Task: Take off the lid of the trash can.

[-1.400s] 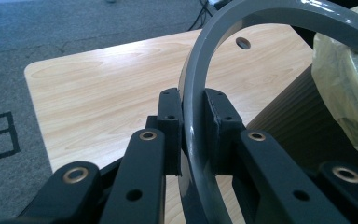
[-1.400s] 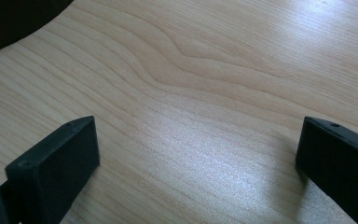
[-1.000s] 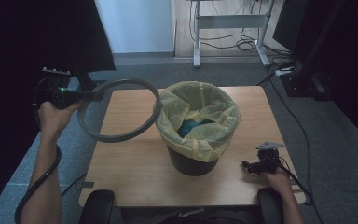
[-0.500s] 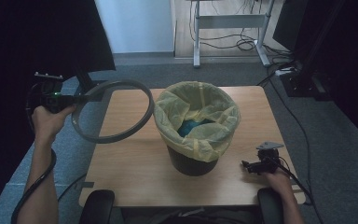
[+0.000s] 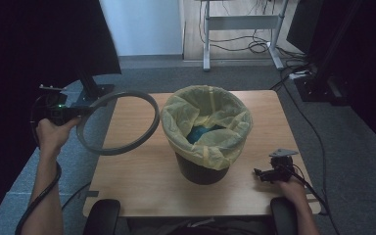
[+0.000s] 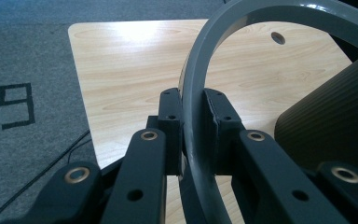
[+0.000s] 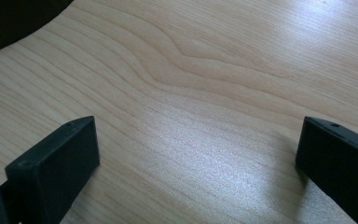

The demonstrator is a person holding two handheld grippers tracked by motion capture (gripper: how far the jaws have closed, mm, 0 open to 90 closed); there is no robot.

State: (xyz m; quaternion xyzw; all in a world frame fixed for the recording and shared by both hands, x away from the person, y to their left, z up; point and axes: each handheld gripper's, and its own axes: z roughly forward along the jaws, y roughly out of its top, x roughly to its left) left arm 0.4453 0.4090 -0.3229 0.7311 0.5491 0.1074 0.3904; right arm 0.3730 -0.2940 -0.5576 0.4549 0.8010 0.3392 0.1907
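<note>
So the work in hand looks like the dressing of a lined waste bin (image 5: 203,166) with its grey ring (image 5: 127,144), and by the look of things it is roughly at the halfway mark. The yellow bag (image 5: 208,139) is already in the bin, its mouth folded out over the rim and hanging down the sides, with something blue lying at the bottom. The ring is off the bin: the left gripper (image 5: 76,111) holds it out beyond the left edge of the table (image 5: 142,186), tilted, with its far arc over the tabletop and just beside the bin but not touching it. In the left gripper view the two black jaws are pressed onto the ring's band (image 6: 196,116) from either side, so the hold looks firm. The right gripper (image 5: 264,174) rests low at the near right part of the table, close to the bin's base; in the right gripper view its jaws stand spread wide with bare wood (image 7: 191,93) between them and nothing held. Whether the ring is being carried to the bin or away from it cannot be told from this moment alone. If it is meant to go on, what is left is to bring it level over the bag's folded edge, lower it round the rim and press it home, with the idle hand free to steady the bin
</note>
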